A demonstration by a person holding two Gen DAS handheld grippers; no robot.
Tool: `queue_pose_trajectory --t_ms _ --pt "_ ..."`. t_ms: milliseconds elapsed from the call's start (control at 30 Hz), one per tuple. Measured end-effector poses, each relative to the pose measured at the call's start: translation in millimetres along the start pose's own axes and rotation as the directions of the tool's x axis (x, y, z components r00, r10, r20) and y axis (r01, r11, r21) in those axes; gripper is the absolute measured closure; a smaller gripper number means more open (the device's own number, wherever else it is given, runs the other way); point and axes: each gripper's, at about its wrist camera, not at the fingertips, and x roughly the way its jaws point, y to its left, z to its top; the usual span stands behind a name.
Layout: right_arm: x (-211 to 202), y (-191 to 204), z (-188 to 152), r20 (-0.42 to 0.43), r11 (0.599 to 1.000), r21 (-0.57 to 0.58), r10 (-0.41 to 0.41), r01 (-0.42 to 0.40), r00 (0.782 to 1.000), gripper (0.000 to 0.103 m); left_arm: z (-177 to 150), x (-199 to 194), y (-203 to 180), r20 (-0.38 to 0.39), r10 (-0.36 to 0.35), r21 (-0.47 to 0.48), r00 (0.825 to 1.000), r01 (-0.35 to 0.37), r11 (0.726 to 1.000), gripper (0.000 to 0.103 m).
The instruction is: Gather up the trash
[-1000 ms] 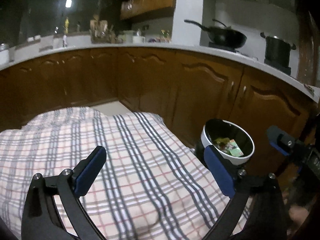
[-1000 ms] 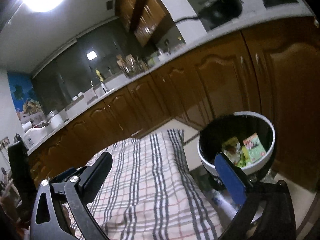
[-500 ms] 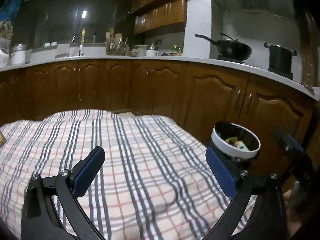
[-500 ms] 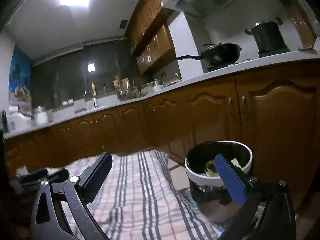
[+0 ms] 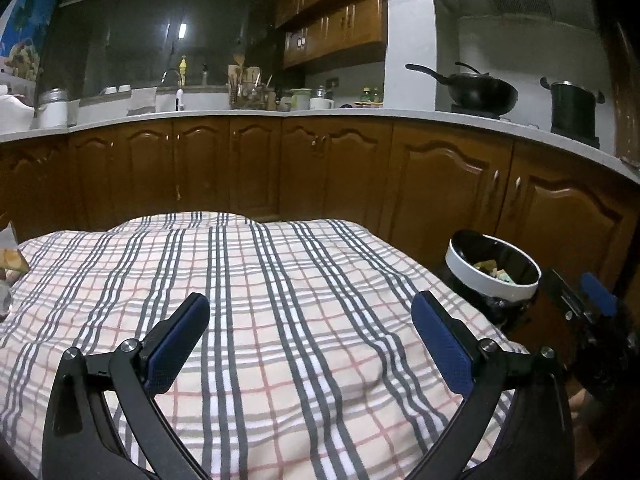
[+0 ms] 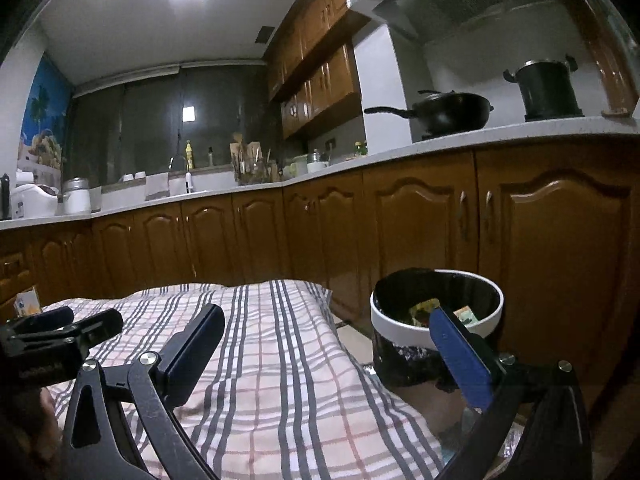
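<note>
A white-rimmed trash bin with a black liner (image 5: 494, 270) stands on the floor at the table's right end and holds several pieces of trash (image 5: 491, 269). It also shows in the right wrist view (image 6: 436, 322). My left gripper (image 5: 310, 332) is open and empty above the plaid-covered table (image 5: 280, 280). My right gripper (image 6: 326, 340) is open and empty, its right finger in front of the bin. A snack wrapper (image 5: 10, 258) lies at the table's far left edge.
Brown kitchen cabinets (image 5: 440, 184) run behind the table and bin, under a white counter. A wok (image 5: 476, 88) and a pot (image 5: 572, 108) stand on the counter. My right gripper shows at the left wrist view's right edge (image 5: 588, 300).
Both grippers have tilted up and drawn back from the bin. The views now look more level across the table at the cabinets. Both stayed open.
</note>
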Motion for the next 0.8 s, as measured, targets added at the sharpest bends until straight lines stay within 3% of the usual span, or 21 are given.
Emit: queue_pose_trajectory --t_ms 800 --pt "2.4 -5.3 -7.4 -0.041 1.000 0.029 0.012 -0.011 0.999 0.000 -7.5 -1.3 -8.5 0.001 0.041 0.050 0.999 -0.041 0.998 0.000"
